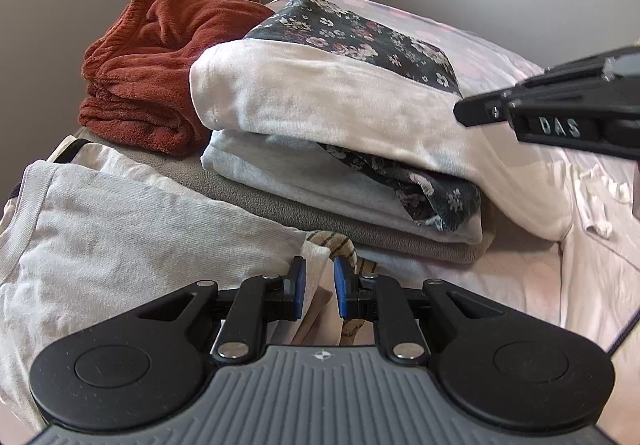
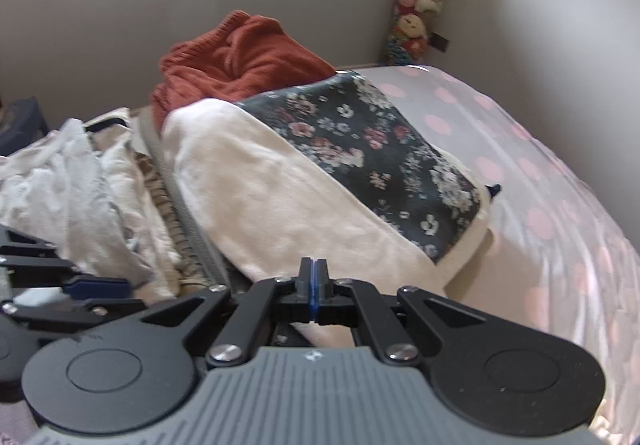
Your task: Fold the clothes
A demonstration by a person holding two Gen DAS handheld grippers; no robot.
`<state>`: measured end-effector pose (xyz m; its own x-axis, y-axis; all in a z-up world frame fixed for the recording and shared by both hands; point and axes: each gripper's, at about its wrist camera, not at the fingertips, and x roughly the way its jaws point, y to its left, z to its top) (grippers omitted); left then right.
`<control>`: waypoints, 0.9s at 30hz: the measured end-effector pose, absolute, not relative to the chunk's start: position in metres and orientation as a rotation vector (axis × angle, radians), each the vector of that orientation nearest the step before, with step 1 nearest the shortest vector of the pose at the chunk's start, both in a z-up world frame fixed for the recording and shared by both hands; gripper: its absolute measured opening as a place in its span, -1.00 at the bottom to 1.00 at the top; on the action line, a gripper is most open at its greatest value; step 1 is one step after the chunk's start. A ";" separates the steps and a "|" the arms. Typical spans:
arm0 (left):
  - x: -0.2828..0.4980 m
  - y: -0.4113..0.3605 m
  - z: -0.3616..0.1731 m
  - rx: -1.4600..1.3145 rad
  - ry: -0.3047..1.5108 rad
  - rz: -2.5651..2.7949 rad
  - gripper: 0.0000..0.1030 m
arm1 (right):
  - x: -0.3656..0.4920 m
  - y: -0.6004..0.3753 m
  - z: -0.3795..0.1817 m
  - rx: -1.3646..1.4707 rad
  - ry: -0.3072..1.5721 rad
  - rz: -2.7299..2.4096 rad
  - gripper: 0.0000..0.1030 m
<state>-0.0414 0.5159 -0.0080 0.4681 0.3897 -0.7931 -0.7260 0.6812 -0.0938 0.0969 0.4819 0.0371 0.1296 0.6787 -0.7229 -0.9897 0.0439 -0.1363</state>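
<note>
Right jaws: right gripper (image 2: 314,277) closed, blue pads pressed together, nothing between.
Left jaws: left gripper (image 1: 320,279) slightly apart; whether they pinch cloth is unclear.
Floral garment (image 2: 360,141): dark flowered fabric on plush cream fleece, folded, topping a stack on the polka-dot bedsheet (image 2: 540,181).
Beside it: rust fleece garment (image 1: 152,57), crumpled; ribbed white top (image 1: 120,229).

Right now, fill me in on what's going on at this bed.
A person with a two-finger tool in each hand is folding laundry on the bed. The left tool, slightly parted, sits at the edge of a white ribbed top. The right tool is shut with nothing between its pads, in front of a folded cream and floral blanket. A rust sweater lies behind.
</note>
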 end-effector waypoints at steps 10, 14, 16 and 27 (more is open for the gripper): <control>-0.023 0.522 -0.005 -0.406 0.879 0.713 -0.72 | 0.062 0.497 0.006 -0.856 0.460 1.462 -0.44; -0.017 0.528 -0.007 -0.402 0.885 0.706 -0.72 | 0.070 0.507 -0.002 -0.829 0.492 1.455 -0.95; -0.015 0.531 -0.007 -0.399 0.885 0.703 -0.72 | 0.077 0.507 0.001 -0.784 0.515 1.460 -0.94; -0.002 0.524 0.020 -0.481 0.664 0.604 -0.66 | 0.116 0.449 0.058 -0.584 0.534 1.417 -0.95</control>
<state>-0.0022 0.5242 0.0203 0.6305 0.3589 -0.6883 -0.6516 0.7266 -0.2180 0.1157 0.4487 0.0579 0.0841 0.7473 -0.6591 -0.9965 0.0621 -0.0567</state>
